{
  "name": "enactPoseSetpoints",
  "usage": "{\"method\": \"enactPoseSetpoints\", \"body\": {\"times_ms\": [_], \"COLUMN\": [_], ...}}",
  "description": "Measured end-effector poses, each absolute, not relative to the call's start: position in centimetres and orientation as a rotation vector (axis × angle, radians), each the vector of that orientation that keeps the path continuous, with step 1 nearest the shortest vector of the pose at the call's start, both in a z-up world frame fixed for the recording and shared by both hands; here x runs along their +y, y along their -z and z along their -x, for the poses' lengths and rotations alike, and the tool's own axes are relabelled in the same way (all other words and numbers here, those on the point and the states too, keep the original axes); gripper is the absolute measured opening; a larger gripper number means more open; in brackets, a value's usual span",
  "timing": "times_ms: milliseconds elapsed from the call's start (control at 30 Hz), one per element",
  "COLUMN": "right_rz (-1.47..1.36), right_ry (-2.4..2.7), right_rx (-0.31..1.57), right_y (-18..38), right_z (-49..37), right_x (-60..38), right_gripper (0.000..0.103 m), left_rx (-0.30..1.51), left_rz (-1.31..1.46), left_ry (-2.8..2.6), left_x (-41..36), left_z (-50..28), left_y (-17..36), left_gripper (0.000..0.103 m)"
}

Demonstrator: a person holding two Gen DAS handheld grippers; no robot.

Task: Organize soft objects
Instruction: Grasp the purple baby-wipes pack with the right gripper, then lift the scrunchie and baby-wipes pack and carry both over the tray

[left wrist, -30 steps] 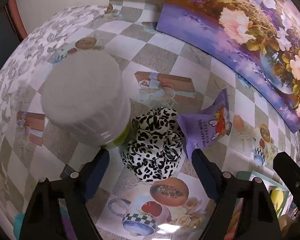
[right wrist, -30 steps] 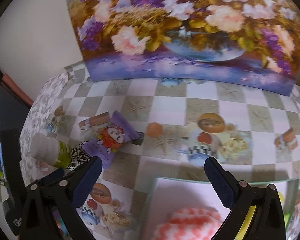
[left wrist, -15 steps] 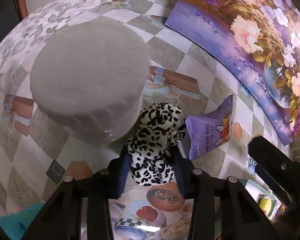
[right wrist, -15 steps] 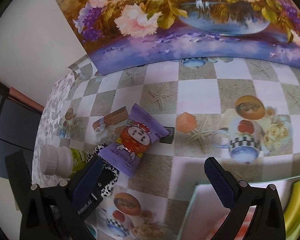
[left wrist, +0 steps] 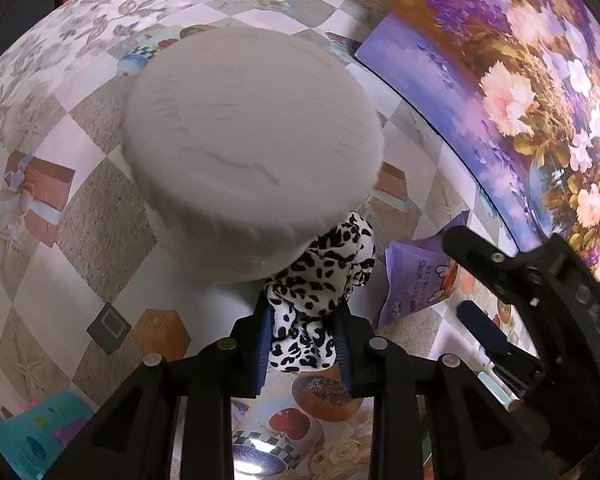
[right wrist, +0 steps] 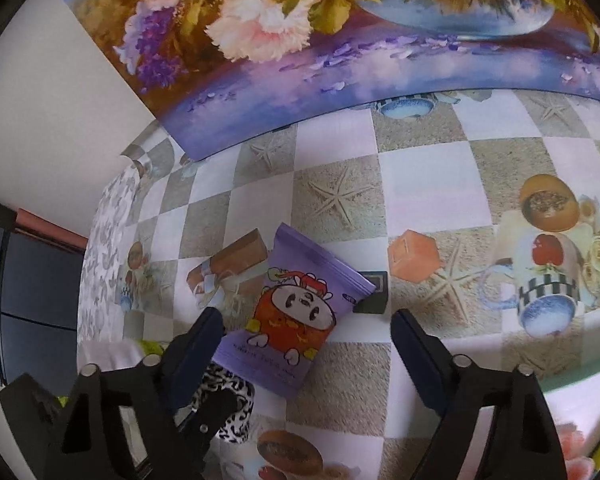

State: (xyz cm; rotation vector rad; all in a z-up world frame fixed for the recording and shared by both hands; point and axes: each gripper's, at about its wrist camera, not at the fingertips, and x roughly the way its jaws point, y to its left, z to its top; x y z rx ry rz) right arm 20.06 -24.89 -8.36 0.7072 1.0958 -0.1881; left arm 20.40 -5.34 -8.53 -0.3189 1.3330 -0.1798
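A leopard-print scrunchie [left wrist: 312,280] is bunched up between the blue pads of my left gripper [left wrist: 303,328]. The jaws are still closing and squeeze the fabric from both sides. In the right wrist view the same scrunchie [right wrist: 230,412] shows at the lower left. A purple pack of baby wipes [right wrist: 296,320] with a red cartoon figure lies flat on the checkered tablecloth. My right gripper [right wrist: 308,322] straddles this pack, its jaws closing, with a gap left on the right side. The pack [left wrist: 416,284] also lies just right of the scrunchie.
A white-lidded bottle [left wrist: 252,152] stands close behind the scrunchie and fills much of the left wrist view. A flower painting [right wrist: 340,40] leans at the back. A teal-rimmed white tray [right wrist: 580,376] sits at the lower right, a pink knitted item [right wrist: 576,444] in it.
My left gripper has closed onto the scrunchie and drawn nearer the bottle. My right gripper has come down over the wipes pack and its jaws have narrowed.
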Motion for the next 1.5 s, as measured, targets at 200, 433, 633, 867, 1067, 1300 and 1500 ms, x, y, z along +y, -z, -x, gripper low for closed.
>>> {"method": "enactPoseSetpoints", "body": {"times_ms": [200,433,633,867,1067,1300,1500], "right_rz": [-0.746,-0.758,-0.755,-0.706,-0.695,-0.652,-0.585], "right_ry": [0.179,0.165,0.158,0.158,0.169,0.212,0.276], "right_rx": [1.085,1.081,1.056,1.005,0.96,0.924,0.928], "right_y": [9.0,8.9,7.3,4.0,1.4,-1.1,-2.4], "right_z": [-20.2,-19.4,-17.2,-13.4,-9.6,-5.9,-3.3], "right_x": [-25.1,-25.3,-25.4,-25.1,-25.3,-25.1,-24.5], "right_gripper": [0.056,0.042,0.042,0.042,0.041,0.041,0.041], "left_rx": [1.341,1.347,1.367,1.377,1.359,1.316,1.282], "left_rz": [0.337,0.346,0.371,0.391,0.4,0.379,0.347], "left_ry": [0.184,0.183,0.191,0.22,0.244,0.254,0.288], "left_x": [-4.2,-4.4,-4.2,-4.0,-3.7,-2.8,-3.0], "left_z": [-20.4,-20.8,-20.8,-20.1,-19.0,-17.8,-15.4], "left_y": [8.5,8.8,8.9,8.1,6.2,3.4,1.1], "left_gripper": [0.029,0.029,0.026,0.022,0.021,0.021,0.021]}}
